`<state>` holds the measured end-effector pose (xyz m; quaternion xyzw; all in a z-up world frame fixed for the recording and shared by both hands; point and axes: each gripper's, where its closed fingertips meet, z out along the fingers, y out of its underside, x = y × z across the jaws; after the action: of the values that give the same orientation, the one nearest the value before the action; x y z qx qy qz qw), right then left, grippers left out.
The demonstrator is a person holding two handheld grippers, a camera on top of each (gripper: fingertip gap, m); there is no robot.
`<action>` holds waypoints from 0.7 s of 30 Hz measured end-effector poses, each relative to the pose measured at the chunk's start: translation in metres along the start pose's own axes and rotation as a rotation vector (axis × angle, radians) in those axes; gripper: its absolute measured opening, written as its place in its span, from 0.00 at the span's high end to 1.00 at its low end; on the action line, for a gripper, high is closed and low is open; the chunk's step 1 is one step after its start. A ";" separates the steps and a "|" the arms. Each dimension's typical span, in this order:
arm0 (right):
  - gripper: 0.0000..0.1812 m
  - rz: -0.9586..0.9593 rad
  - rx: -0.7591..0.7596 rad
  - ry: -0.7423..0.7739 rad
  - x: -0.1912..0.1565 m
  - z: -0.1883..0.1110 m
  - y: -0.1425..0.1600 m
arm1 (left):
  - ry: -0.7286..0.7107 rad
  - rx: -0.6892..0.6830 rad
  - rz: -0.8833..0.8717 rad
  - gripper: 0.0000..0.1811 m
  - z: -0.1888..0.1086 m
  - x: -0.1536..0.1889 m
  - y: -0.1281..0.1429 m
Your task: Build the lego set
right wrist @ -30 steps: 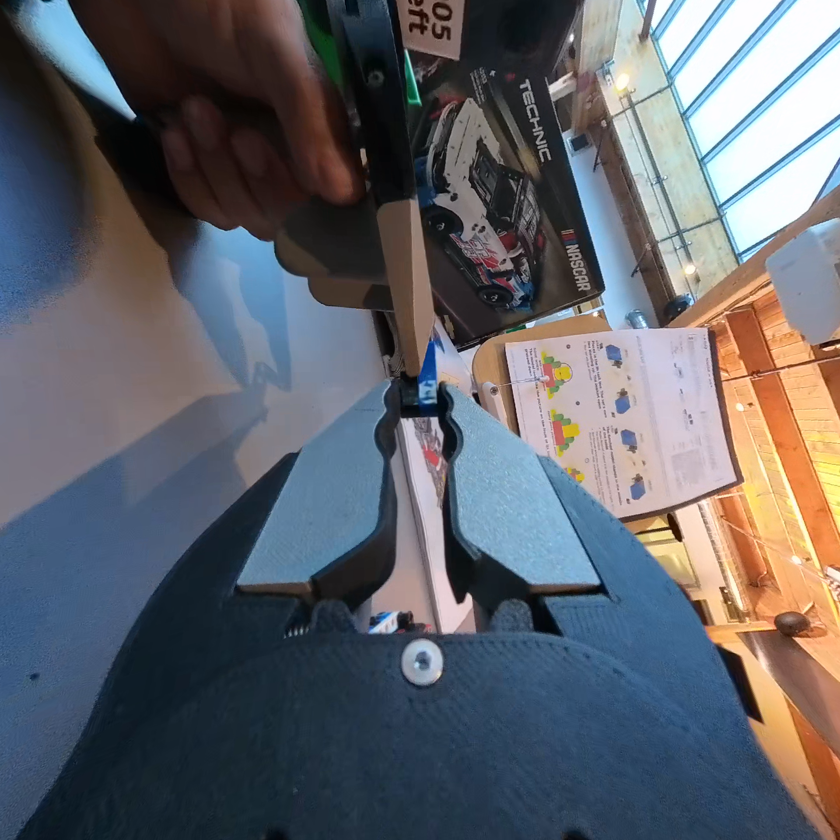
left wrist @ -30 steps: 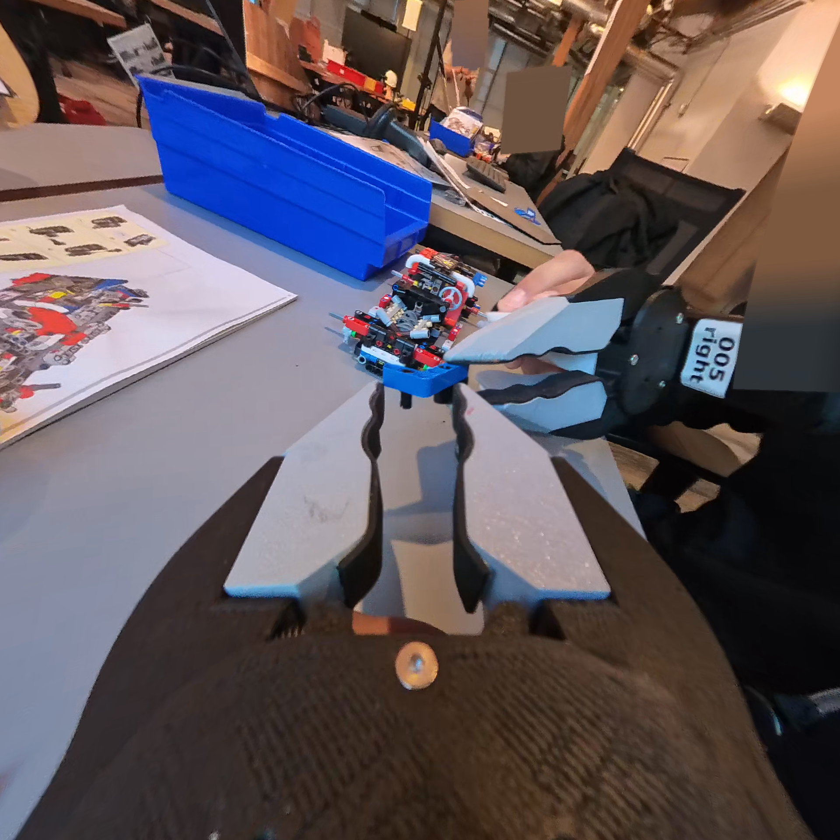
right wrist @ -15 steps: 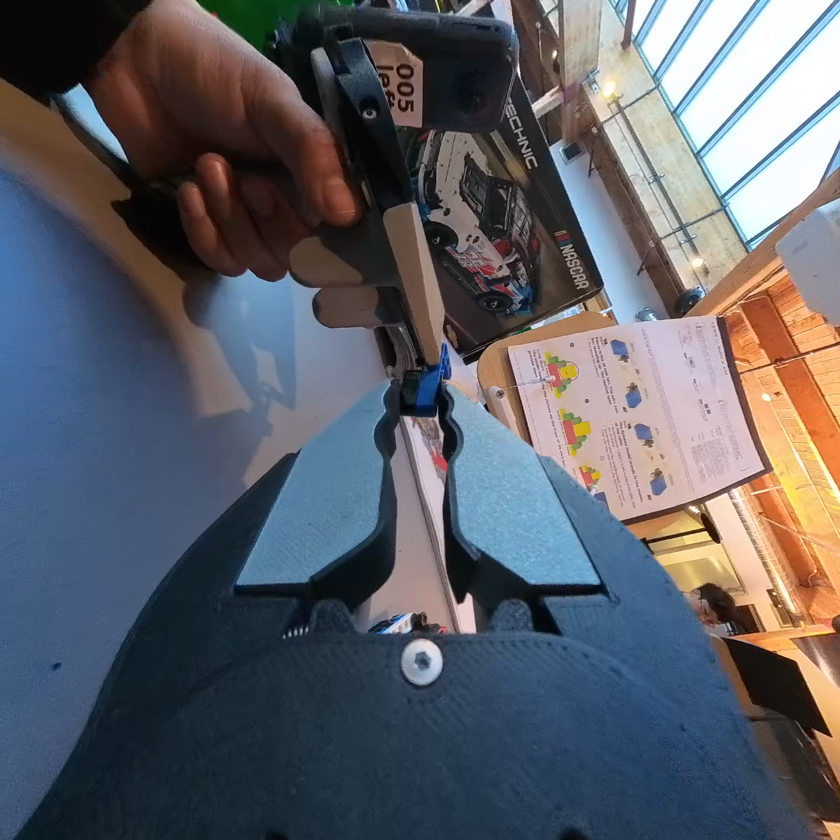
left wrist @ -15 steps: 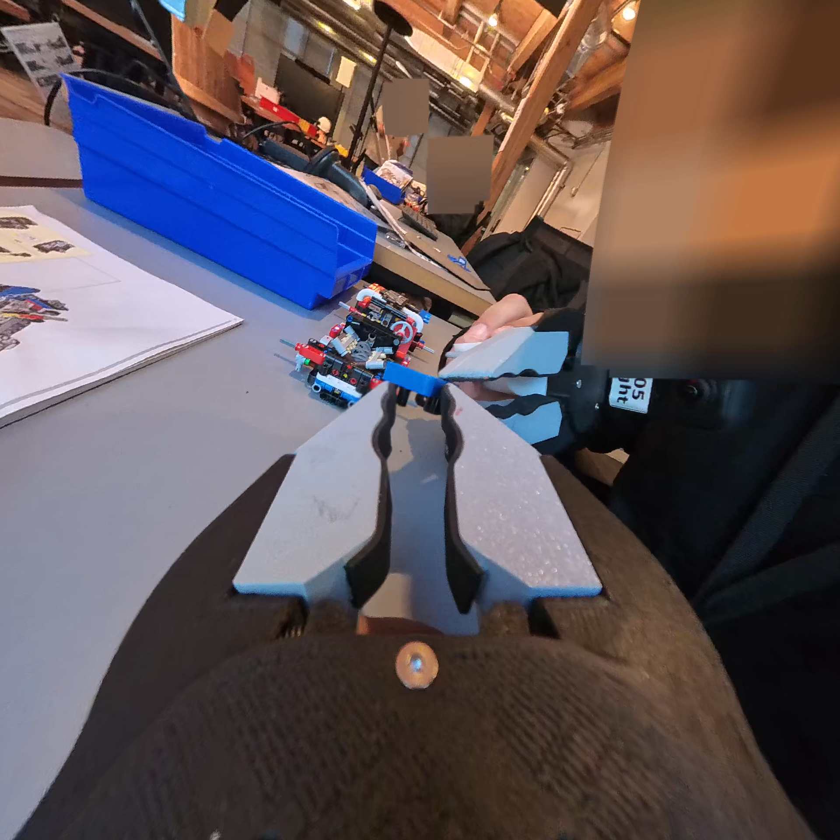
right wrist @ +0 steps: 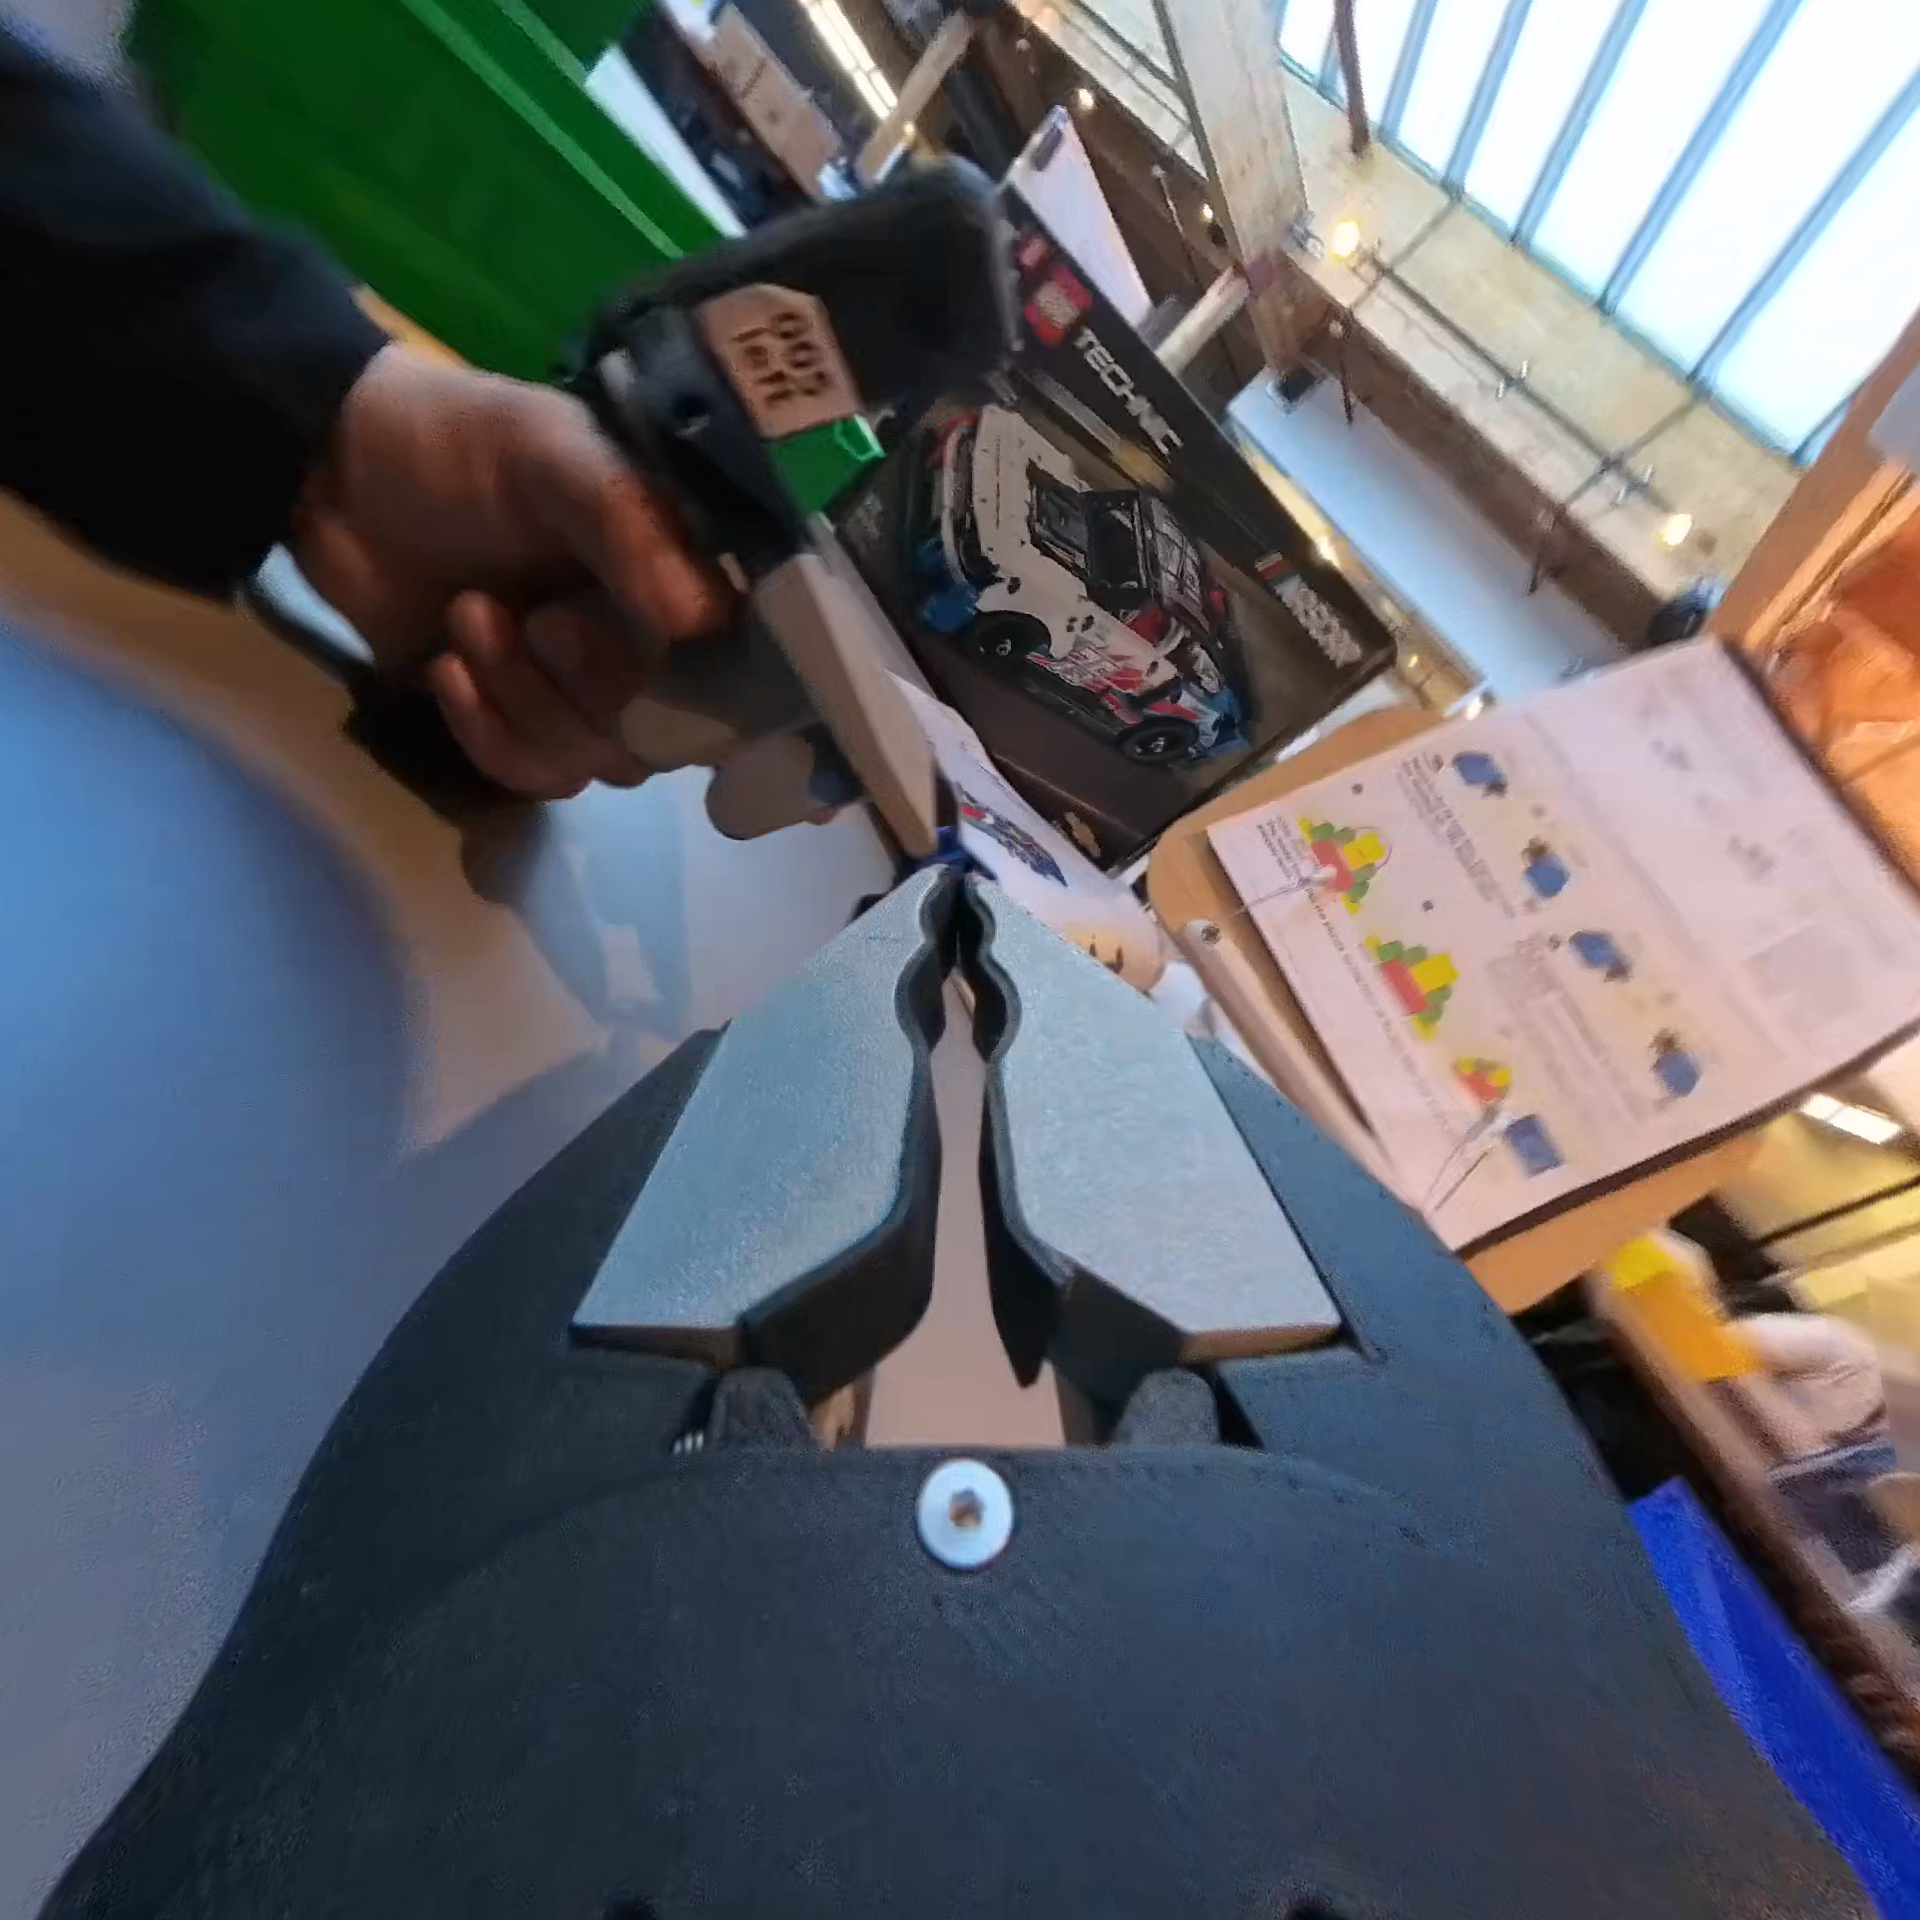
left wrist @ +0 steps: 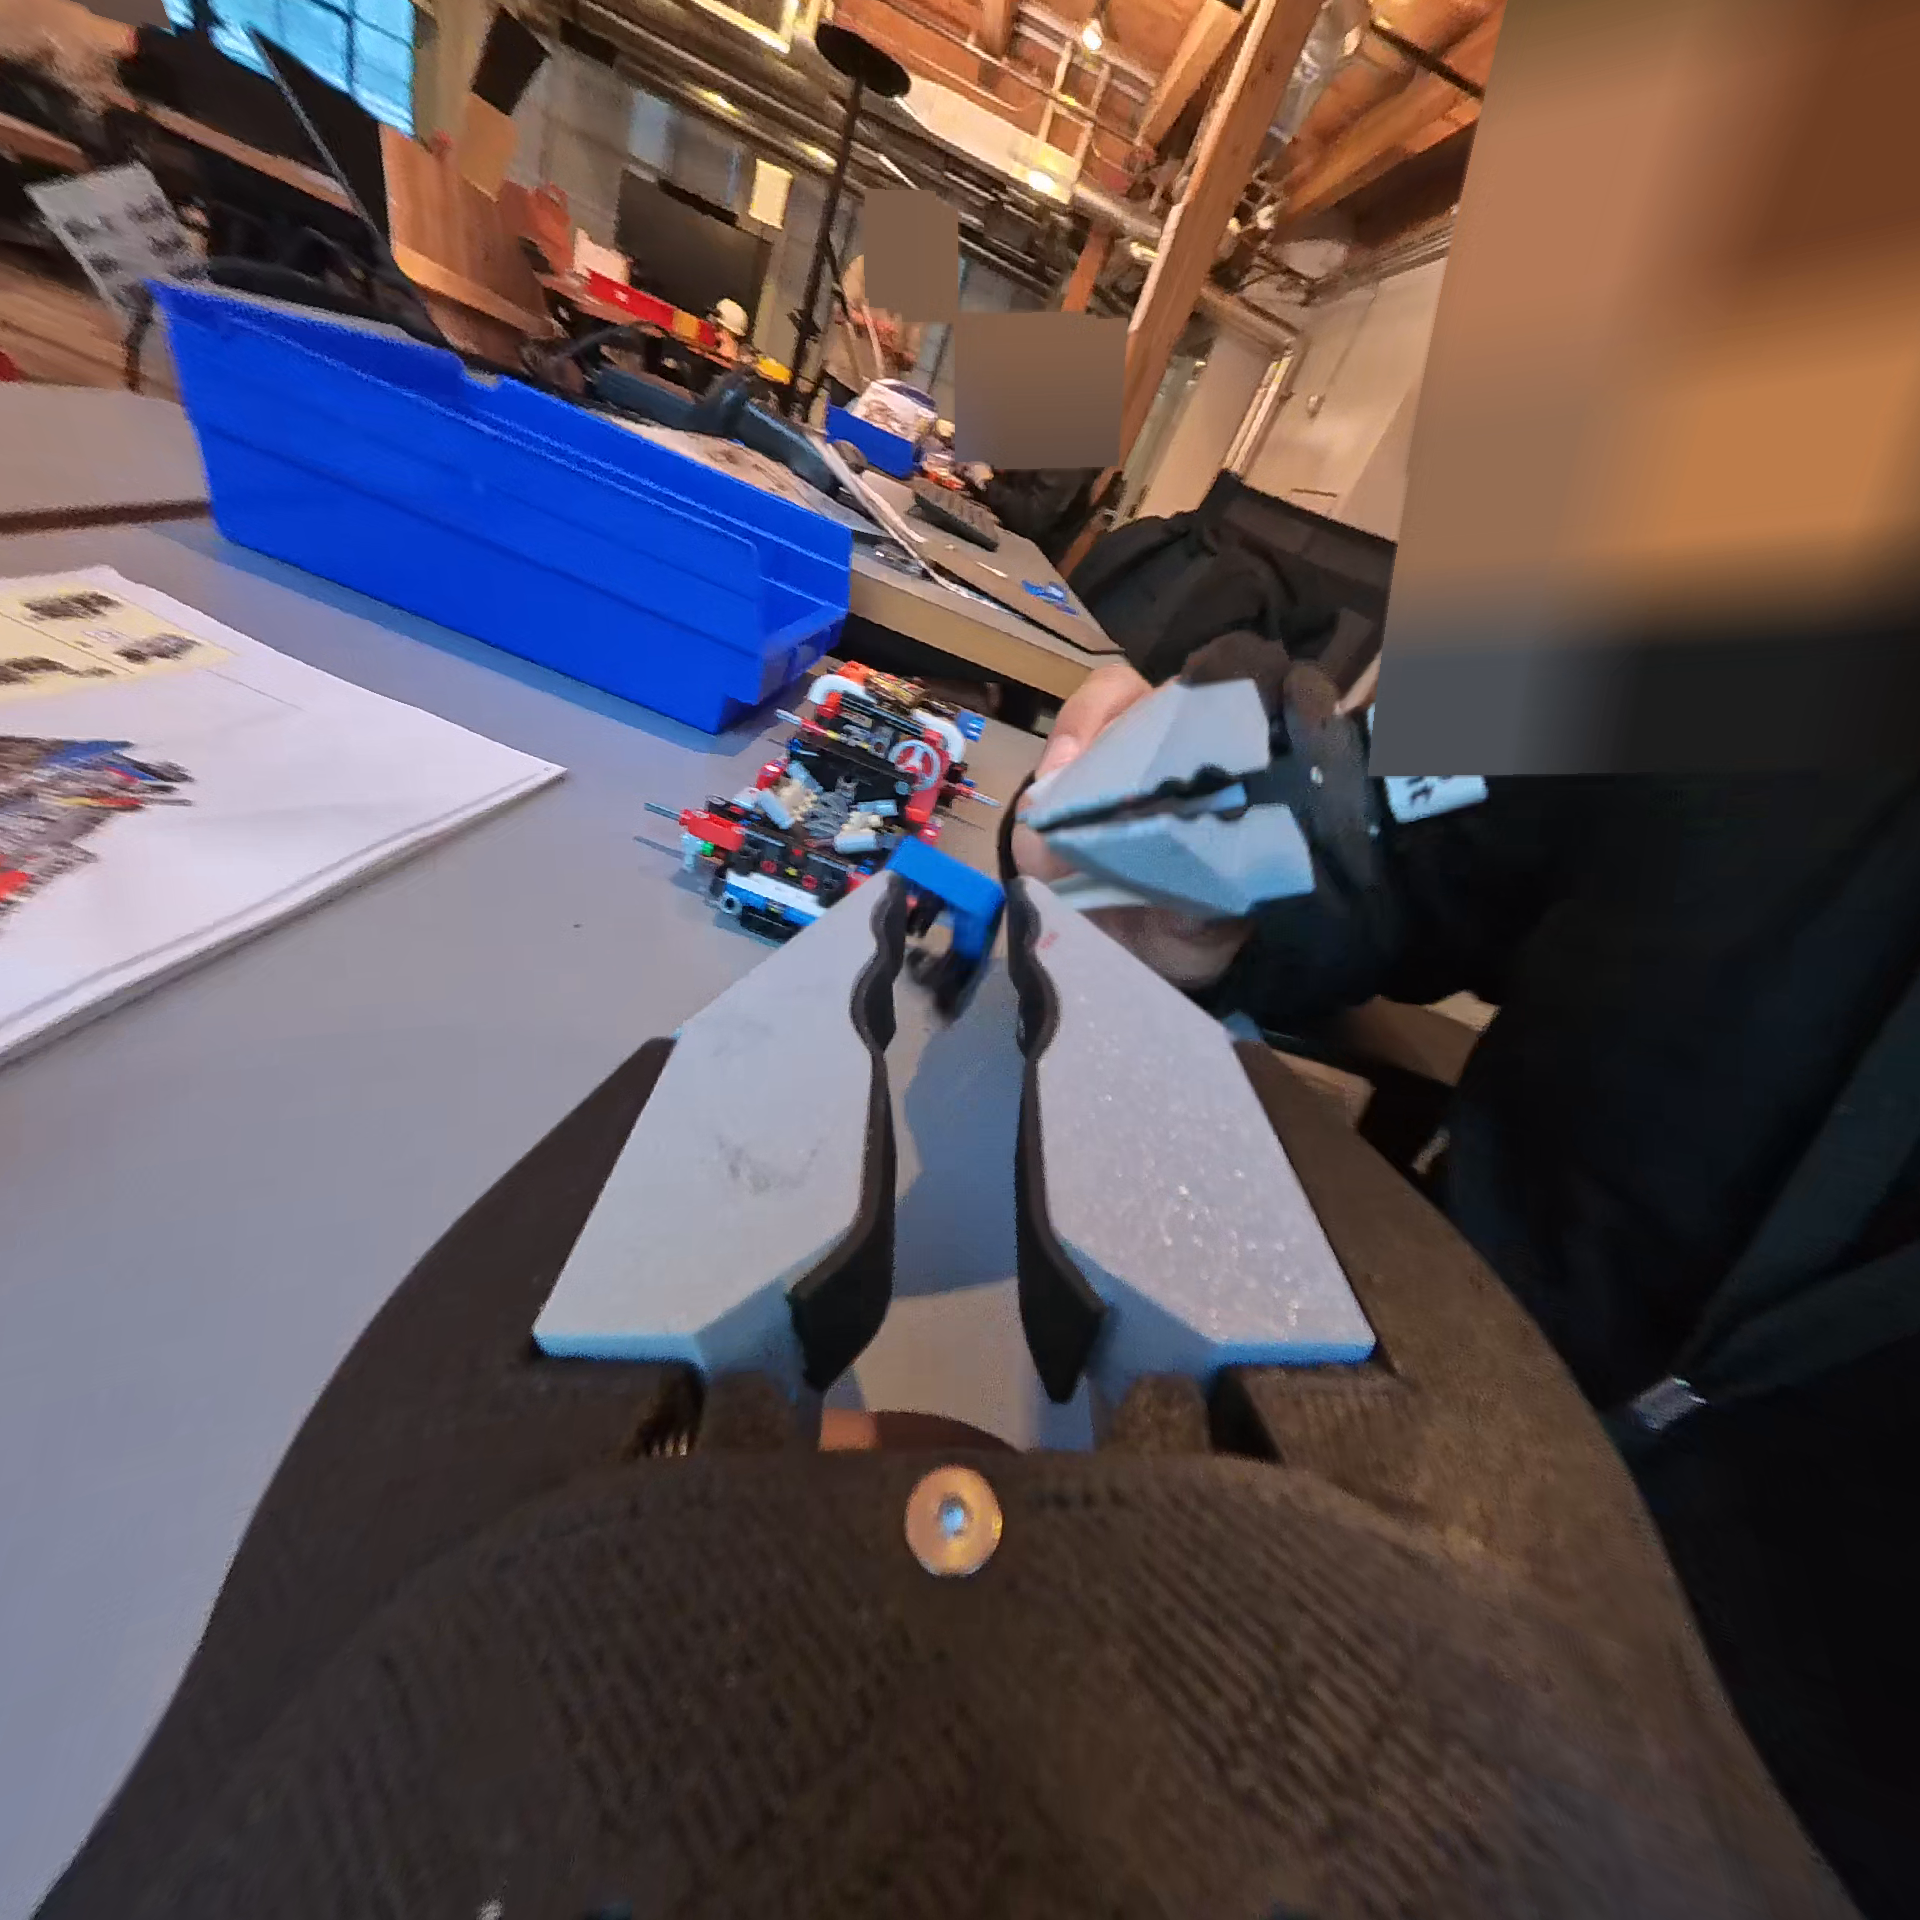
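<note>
My left gripper (left wrist: 945, 920) is shut on a small blue Lego piece (left wrist: 951, 883) with black pins under it and holds it above the grey table (left wrist: 312, 1143). The partly built red, black and blue Lego chassis (left wrist: 831, 821) lies on the table just behind it. My right gripper (right wrist: 956, 883) is shut, its jaws pressed together with nothing seen between them. It also shows in the left wrist view (left wrist: 1023, 821), just right of the blue piece and apart from it. In the right wrist view a sliver of the blue piece (right wrist: 940, 847) shows at the left gripper's fingertip (right wrist: 894, 790).
A blue bin (left wrist: 499, 540) stands behind the chassis. An open instruction booklet (left wrist: 208, 790) lies on the left. The Lego set box (right wrist: 1101, 582) and a printed sheet on a board (right wrist: 1558, 935) stand beyond the grippers. A person's hand (right wrist: 488, 582) holds the left gripper. Less than 4 cm separates the two grippers' tips.
My right gripper has let go of the blue piece, closed fully and drawn slightly away. My left gripper still holds the piece, now tilted and a little nearer the chassis.
</note>
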<state>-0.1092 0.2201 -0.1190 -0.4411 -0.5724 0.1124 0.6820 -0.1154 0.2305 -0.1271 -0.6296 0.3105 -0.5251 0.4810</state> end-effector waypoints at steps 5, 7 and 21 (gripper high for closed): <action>1.00 0.120 -0.075 -0.016 0.008 0.006 0.023 | -0.129 -0.038 0.075 1.00 -0.007 -0.017 0.002; 1.00 0.130 -0.109 -0.026 0.007 0.009 0.031 | -0.214 -0.057 0.099 1.00 -0.014 -0.031 0.001; 1.00 0.297 -0.185 -0.028 0.005 -0.011 0.047 | -0.442 -0.652 0.055 0.87 -0.012 -0.060 0.089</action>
<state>-0.0816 0.2461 -0.1493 -0.5801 -0.5183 0.1648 0.6064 -0.1321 0.2501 -0.2320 -0.8387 0.3667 -0.2379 0.3248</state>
